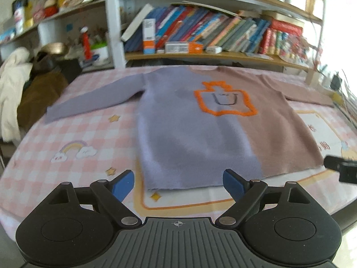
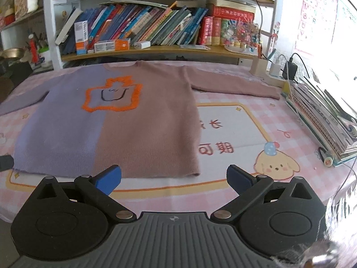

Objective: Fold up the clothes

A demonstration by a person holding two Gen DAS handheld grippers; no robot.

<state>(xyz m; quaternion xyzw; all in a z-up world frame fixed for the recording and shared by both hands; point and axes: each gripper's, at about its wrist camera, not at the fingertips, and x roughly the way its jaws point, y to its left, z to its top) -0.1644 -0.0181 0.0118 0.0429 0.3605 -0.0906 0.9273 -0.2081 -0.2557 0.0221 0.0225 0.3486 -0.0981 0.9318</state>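
Lilac-and-mauve sweater (image 1: 200, 129) lies flat on the checked surface (image 1: 73, 134), just beyond your left hand-held gripper (image 1: 178, 184) and right hand-held gripper (image 2: 174, 178), both open and empty.

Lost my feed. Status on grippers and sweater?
Left gripper open, right gripper open, both empty. Sweater flat, unfolded, sleeves out. Nothing in the way.

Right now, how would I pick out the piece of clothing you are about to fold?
Look at the table with the pink checked cloth, in front of the bookshelf. The sweater lies flat on it, both sleeves spread out. Nothing else there is half lilac, half dusty pink, with an orange outline stitched on the chest.
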